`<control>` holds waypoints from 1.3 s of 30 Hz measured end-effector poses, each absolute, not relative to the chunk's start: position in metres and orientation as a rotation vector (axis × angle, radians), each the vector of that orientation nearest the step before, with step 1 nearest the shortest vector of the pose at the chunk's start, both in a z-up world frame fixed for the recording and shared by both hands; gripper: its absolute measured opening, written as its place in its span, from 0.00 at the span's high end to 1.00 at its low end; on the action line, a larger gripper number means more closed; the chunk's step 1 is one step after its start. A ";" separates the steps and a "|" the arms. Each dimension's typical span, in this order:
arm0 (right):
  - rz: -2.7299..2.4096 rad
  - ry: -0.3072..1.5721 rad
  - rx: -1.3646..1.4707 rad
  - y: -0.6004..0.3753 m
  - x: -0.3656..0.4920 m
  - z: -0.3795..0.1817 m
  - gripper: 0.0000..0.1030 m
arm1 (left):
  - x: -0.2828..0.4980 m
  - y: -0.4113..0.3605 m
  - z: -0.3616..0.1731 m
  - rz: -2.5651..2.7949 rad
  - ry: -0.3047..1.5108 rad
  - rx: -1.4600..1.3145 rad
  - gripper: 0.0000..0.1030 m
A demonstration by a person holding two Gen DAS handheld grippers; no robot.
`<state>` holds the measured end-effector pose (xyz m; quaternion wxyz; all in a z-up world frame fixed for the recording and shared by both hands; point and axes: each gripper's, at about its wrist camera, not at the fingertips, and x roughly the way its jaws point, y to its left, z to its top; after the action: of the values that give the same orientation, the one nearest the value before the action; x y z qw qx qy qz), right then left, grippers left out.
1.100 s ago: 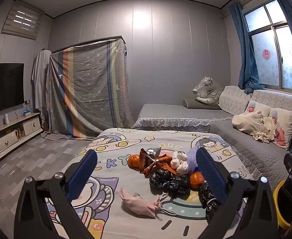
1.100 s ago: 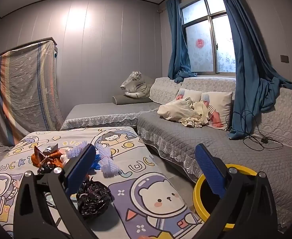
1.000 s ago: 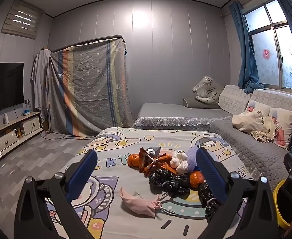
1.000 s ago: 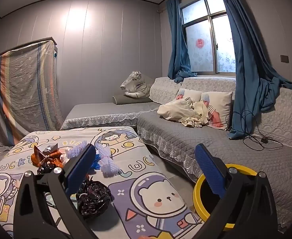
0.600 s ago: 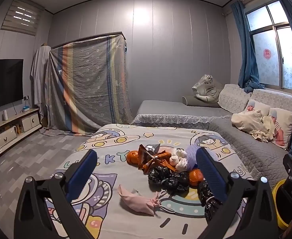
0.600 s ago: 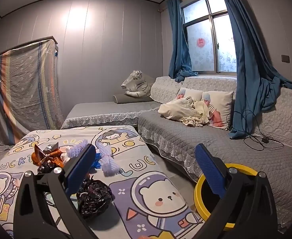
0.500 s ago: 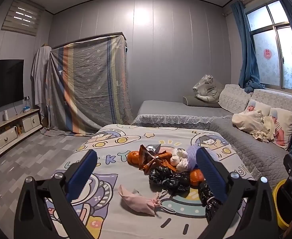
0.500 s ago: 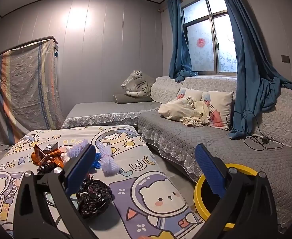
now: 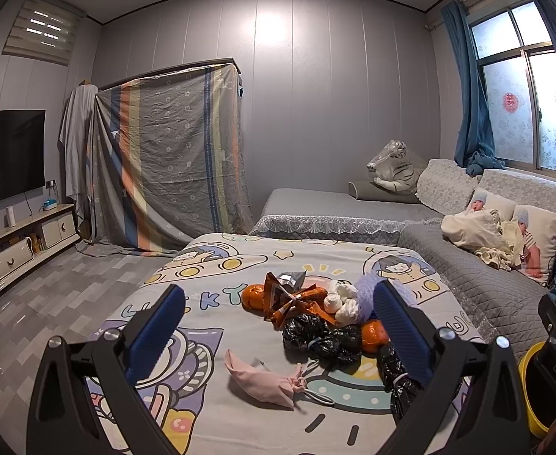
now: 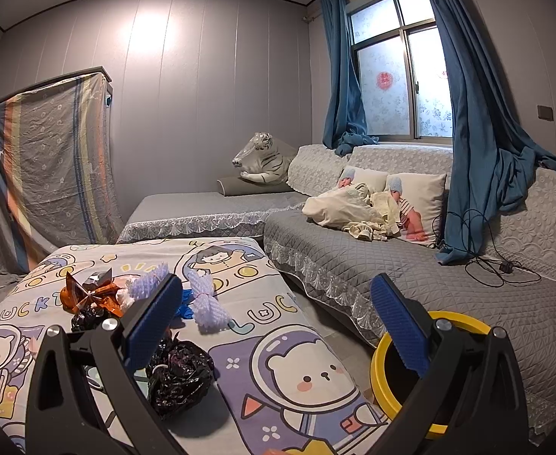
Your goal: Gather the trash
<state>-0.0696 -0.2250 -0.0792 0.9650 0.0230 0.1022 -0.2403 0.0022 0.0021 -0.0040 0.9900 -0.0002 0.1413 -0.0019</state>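
Trash lies in a heap on a cartoon-print table cover: an orange foil wrapper, white crumpled tissues, black plastic bags, an orange ball and a pink drawstring pouch. My left gripper hovers open above and in front of the heap, holding nothing. In the right wrist view a black bag, white foam netting and the orange wrapper lie on the cover. My right gripper is open and empty, above the table's right edge. A yellow-rimmed bin stands on the floor to its right.
A grey quilted sofa runs along the right wall behind the bin, with pillows and a cream blanket. A tiger plush sits at the back. A TV and low cabinet line the left wall; a striped sheet covers furniture.
Both views have shifted only slightly; the left gripper drifted a little relative to the trash heap. Both grippers stayed open and nothing was picked up.
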 end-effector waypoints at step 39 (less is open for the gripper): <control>-0.488 0.210 0.041 -0.224 -0.068 -0.079 0.08 | 0.002 0.000 -0.010 -0.005 0.296 -0.006 0.07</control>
<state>-0.0682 -0.2244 -0.0786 0.9648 0.0203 0.1035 -0.2411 0.0021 0.0003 -0.0097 0.9891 -0.0027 0.1473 -0.0025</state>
